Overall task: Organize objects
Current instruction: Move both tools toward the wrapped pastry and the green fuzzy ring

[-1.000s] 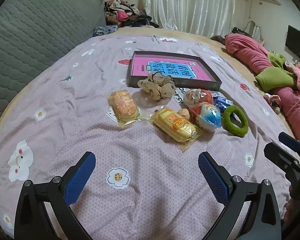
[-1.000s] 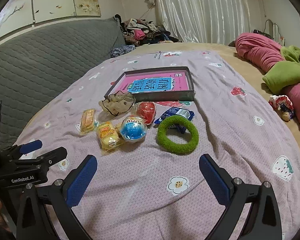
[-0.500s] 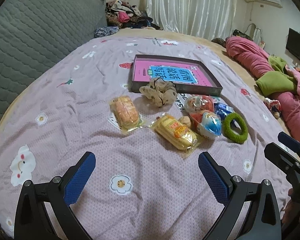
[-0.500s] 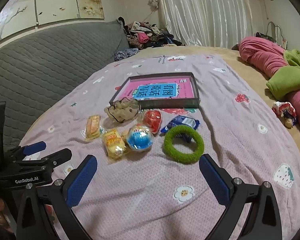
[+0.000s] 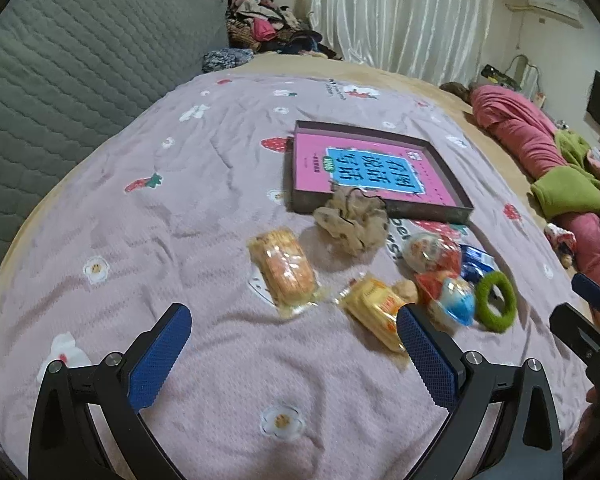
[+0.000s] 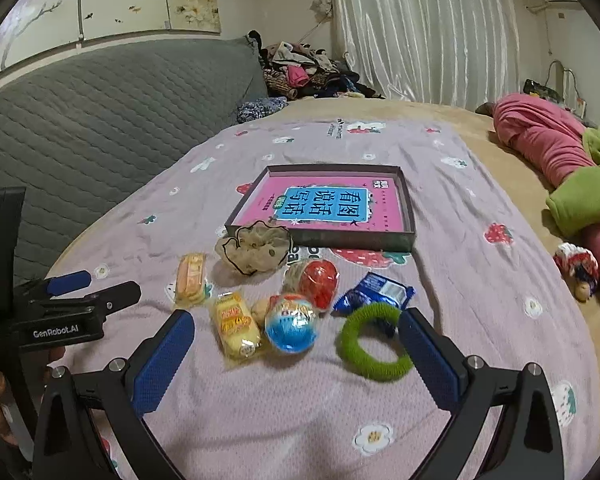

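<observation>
On a lilac flower-print bedspread (image 6: 480, 280), the clutter I must sort lies in a loose cluster: a fuzzy green ring (image 6: 374, 342), a blue-and-white plastic egg (image 6: 291, 323), a red egg (image 6: 318, 282), yellow (image 6: 236, 326) and orange wrapped cakes (image 5: 285, 267), a beige scrunchie (image 6: 256, 252). Just beyond sits the shallow dark box with a pink printed floor (image 6: 407, 204), likely their destination. My right gripper (image 6: 296, 356) and left gripper (image 5: 294, 350) hover spread and empty, short of the pile.

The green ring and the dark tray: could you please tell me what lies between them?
In the right wrist view, a blue snack packet lies between the green ring and the dark tray.
</observation>
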